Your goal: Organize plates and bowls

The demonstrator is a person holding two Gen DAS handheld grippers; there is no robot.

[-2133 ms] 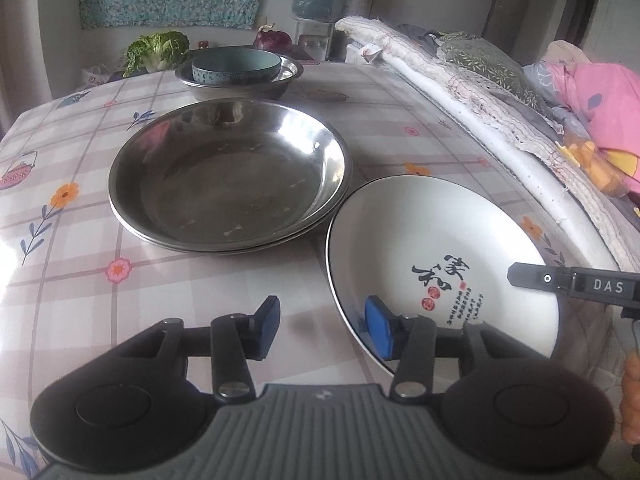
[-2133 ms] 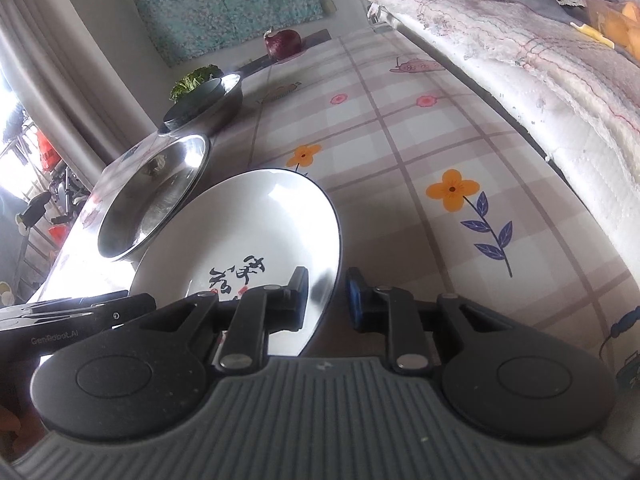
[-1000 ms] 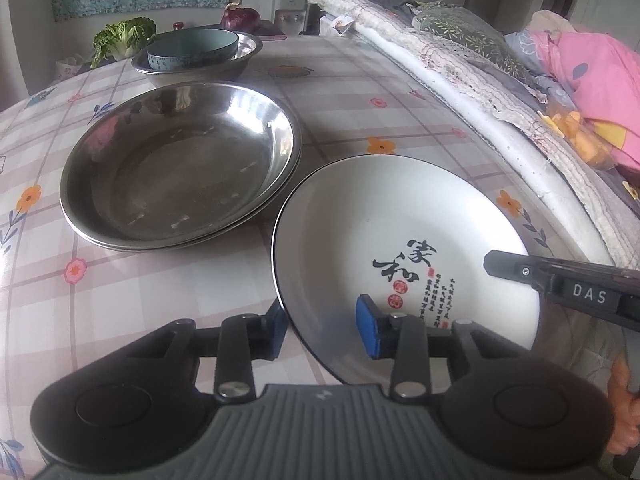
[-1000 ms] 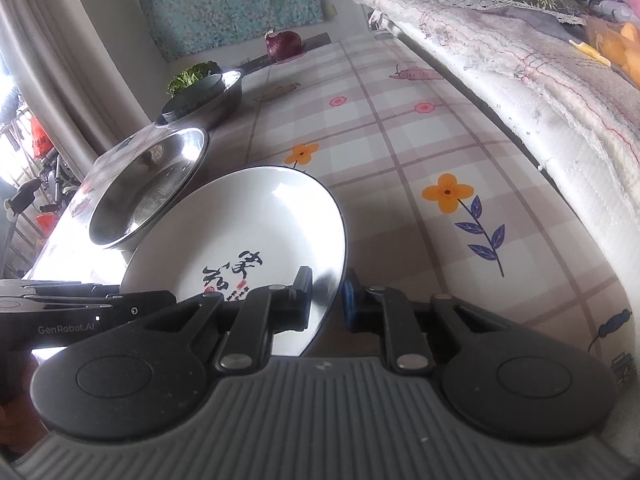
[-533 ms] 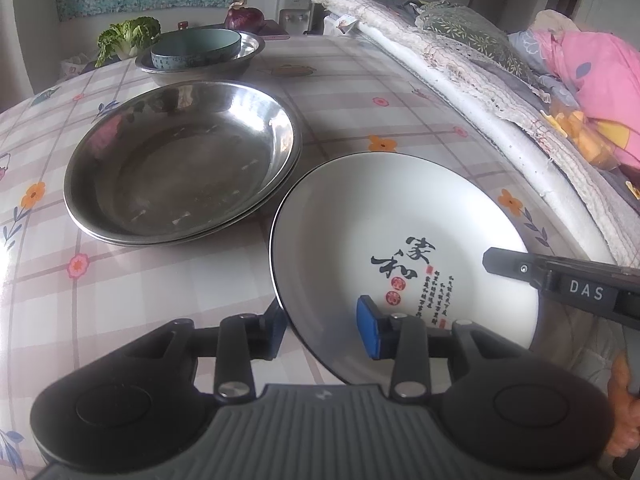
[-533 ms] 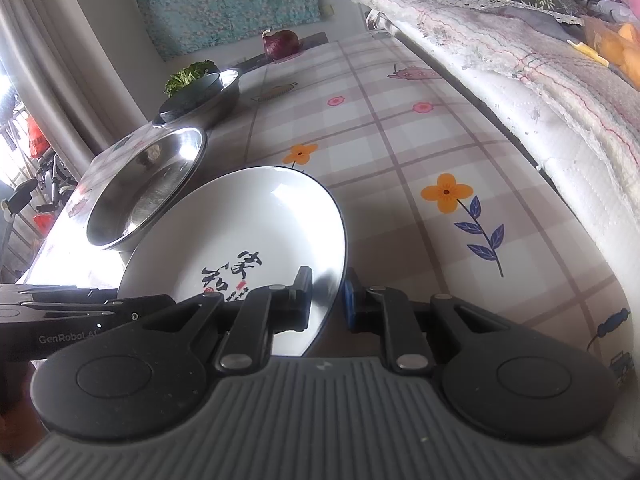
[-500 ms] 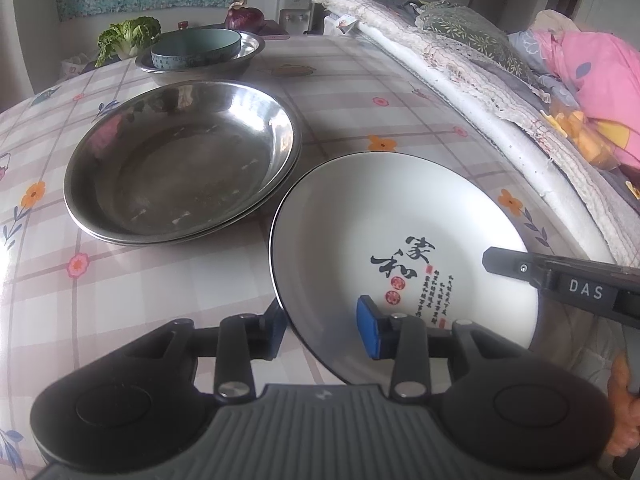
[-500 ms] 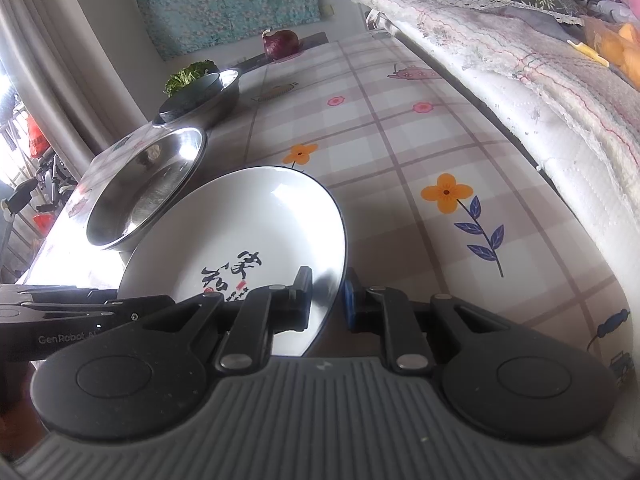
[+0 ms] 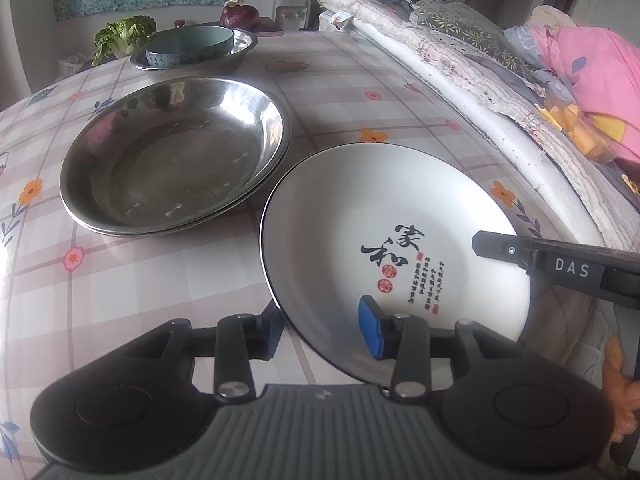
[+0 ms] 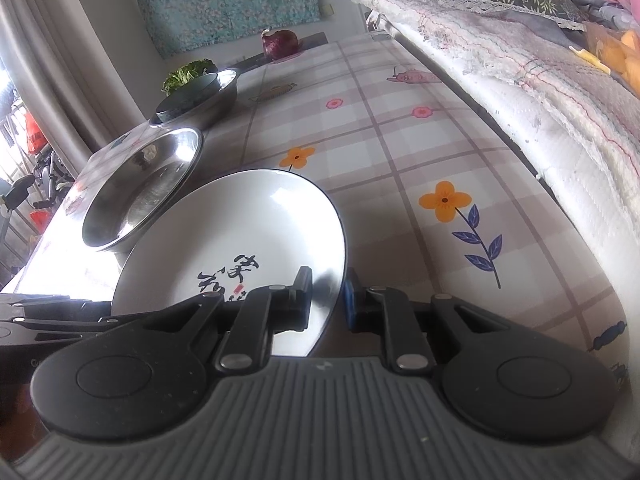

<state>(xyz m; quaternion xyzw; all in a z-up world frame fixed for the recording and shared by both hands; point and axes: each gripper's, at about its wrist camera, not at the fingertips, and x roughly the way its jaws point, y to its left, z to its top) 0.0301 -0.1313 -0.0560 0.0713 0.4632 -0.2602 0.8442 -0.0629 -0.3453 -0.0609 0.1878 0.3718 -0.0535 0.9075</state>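
While my right tongs (image 10: pixel 327 300) pinch the near right edge of the white plate (image 9: pixel 384 216), one finger lying over the white face beside the black brush lettering and the other tucked against the underside, my left tongs (image 9: pixel 322 330) straddle the plate's near left rim with a clear gap: the blue pad (image 9: pixel 370 332) of one finger sits above the inner surface, the other finger sits outside and below the rim, and I cannot tell whether either pad actually presses on the porcelain. That left pair stands part-way apart, the right pair nearly closed on the thin rim. In the left view my right tongs (image 9: pixel 486 243) show as a dark bar reaching in over the plate's right side. This plate sits on the checked, flowered tablecloth (image 9: pixel 132 280) close to the table's near edge, tipped a little in the right view with its right rim raised. Just beside it, to the left and further back, rests a stack of steel plates (image 9: pixel 172 156), their rims close to the white plate's. Beyond those stands a steel basin (image 9: pixel 240 46) holding a green bowl (image 9: pixel 190 44). Behind it lie leafy greens (image 9: pixel 120 36) and a red onion (image 9: pixel 240 16). Folded bedding (image 9: pixel 460 64) runs along the table's right side.
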